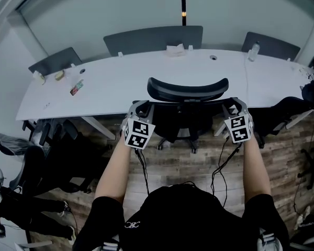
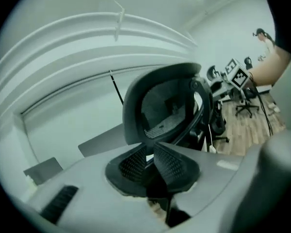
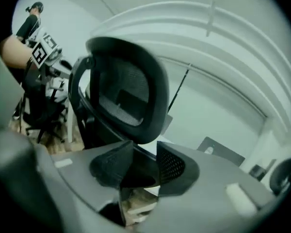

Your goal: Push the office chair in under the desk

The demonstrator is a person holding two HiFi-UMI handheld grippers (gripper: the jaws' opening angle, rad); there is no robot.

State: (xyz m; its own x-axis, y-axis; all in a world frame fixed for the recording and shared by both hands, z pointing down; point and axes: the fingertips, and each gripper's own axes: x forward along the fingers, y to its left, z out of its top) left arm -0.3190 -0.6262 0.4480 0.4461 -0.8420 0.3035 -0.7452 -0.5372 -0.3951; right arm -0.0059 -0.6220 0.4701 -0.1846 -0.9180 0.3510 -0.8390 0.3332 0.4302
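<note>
Item: office chair (image 1: pixel 187 89), black, mesh-backed, with a curved headrest. It stands at the middle of the near edge of the white desk (image 1: pixel 120 82), back towards us, its base on the wood floor (image 1: pixel 172 163). At the backrest's upper corners we hold one gripper each. The right gripper (image 3: pixel 144 165) has its jaws closed on the dark rim of the backrest. The left gripper (image 2: pixel 153 160) has its jaws drawn almost together, and they seem to pinch the same rim on the other side, though the contact lies in shadow. Black cables (image 1: pixel 144 171) hang from both grippers towards our body. On the desk we note small packets (image 1: pixel 77 87) at the left, a white bottle (image 1: pixel 254 51) at the far right and a pale object (image 1: pixel 175 49) at the far edge. Beyond the desk are grey chairs (image 1: pixel 153 38); more black chairs (image 1: pixel 52 156) crowd the floor at the left.
</note>
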